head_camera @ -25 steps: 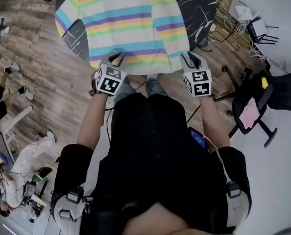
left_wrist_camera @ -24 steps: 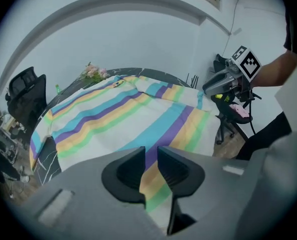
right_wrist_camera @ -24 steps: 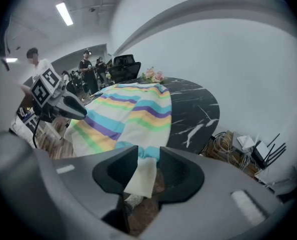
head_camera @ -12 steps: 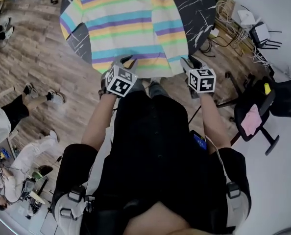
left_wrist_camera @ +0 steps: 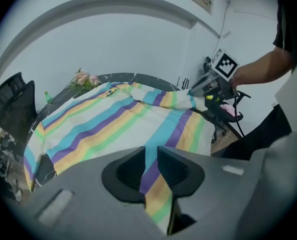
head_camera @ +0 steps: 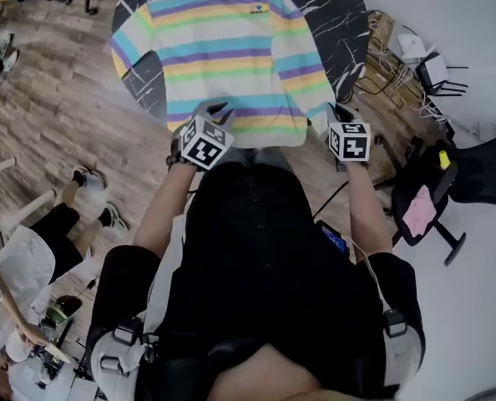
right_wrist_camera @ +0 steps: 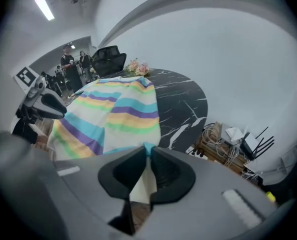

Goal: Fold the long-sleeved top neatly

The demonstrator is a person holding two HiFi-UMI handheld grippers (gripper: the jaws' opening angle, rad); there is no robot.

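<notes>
The striped long-sleeved top lies flat, front up, on a round black marble table. My left gripper is at the near hem, shut on it; purple, yellow and green stripes run between its jaws. My right gripper is at the top's near right corner, by the sleeve end. Its jaws have just been closing, and a white and teal edge of the top is pinched between them. Each gripper also shows in the other's view: the right gripper and the left gripper.
A black office chair with a pink thing on it stands to the right. Cables and boxes lie by the table's right side. People are on the wooden floor at left. Flowers sit at the table's far edge.
The right gripper's jaws have closed onto the top's near right edge. Both hands have shifted a little to the right along the near edge of the table.
</notes>
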